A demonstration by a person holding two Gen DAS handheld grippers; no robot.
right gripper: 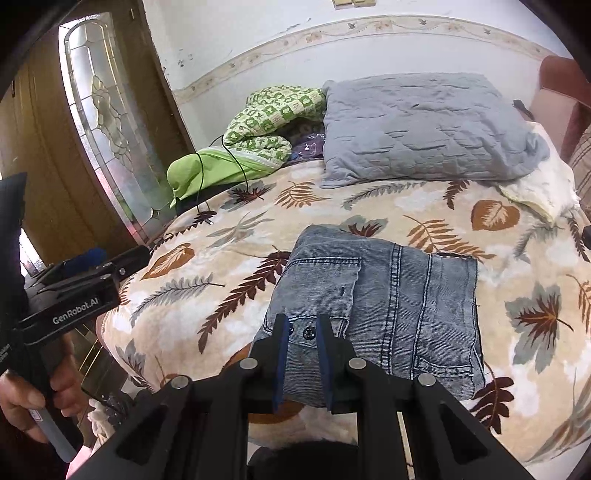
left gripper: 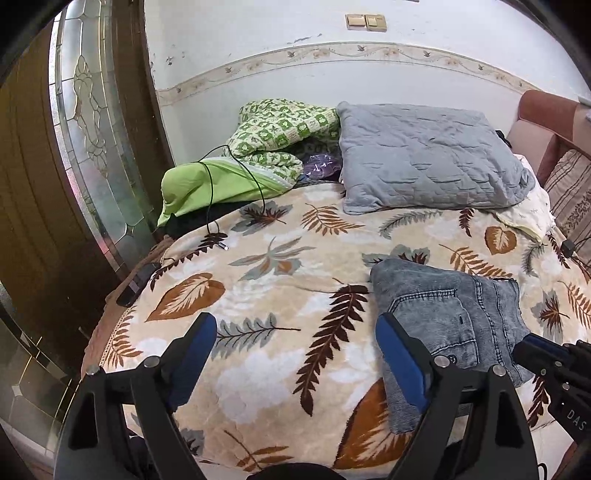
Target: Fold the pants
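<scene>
Right-wrist view: the right gripper (right gripper: pixel 301 326) pinches the near waistband edge of the folded grey-blue denim pants (right gripper: pixel 380 295), which lie on the leaf-patterned beige blanket (right gripper: pixel 229 266). Left gripper (left gripper: pixel 295 325) spread wide over bare blanket, beside the pants. Farther back rests a grey quilted pillow (right gripper: pixel 424 125).

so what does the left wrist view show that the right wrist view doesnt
Only the left wrist view shows the light switches on the wall and the left gripper from behind, jaws wide over bare blanket.

Only the right wrist view shows a hand holding the left gripper's handle, and the right gripper, jaws narrow, at the button edge of the folded jeans.

Both show the jeans, leaf-print blanket, grey pillow and green bedding.
</scene>
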